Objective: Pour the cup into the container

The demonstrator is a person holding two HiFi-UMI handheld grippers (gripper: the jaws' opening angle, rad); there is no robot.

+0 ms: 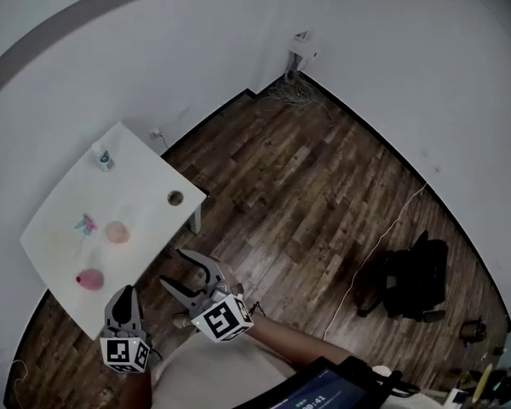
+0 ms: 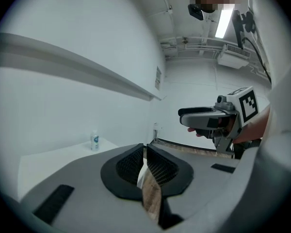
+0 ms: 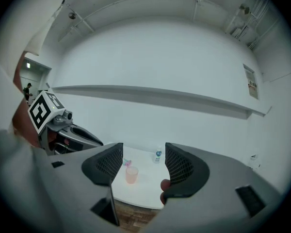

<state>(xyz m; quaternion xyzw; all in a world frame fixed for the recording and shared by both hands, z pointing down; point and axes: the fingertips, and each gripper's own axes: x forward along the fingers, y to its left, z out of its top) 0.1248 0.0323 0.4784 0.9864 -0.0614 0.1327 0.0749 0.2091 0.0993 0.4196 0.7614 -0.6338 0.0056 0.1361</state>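
Note:
A translucent pink cup [image 1: 117, 232] stands upright on the white table [image 1: 145, 173] at the left; in the right gripper view the cup [image 3: 131, 174] shows far off between the jaws. A small dark round container [image 1: 175, 198] sits near the table's right corner. My right gripper [image 1: 172, 267] hangs over the floor just off the table's near edge, open and empty [image 3: 143, 161]. My left gripper [image 1: 124, 292] is beside it, lower left, its pads nearly touching with nothing between them [image 2: 145, 152].
On the table also stand a small clear bottle [image 1: 102, 158] at the far corner, a pink-and-blue item [image 1: 85, 224] and a red rounded object [image 1: 90, 279]. Dark wood floor [image 1: 307, 186] lies to the right, with a white cable and a black bag [image 1: 413, 275].

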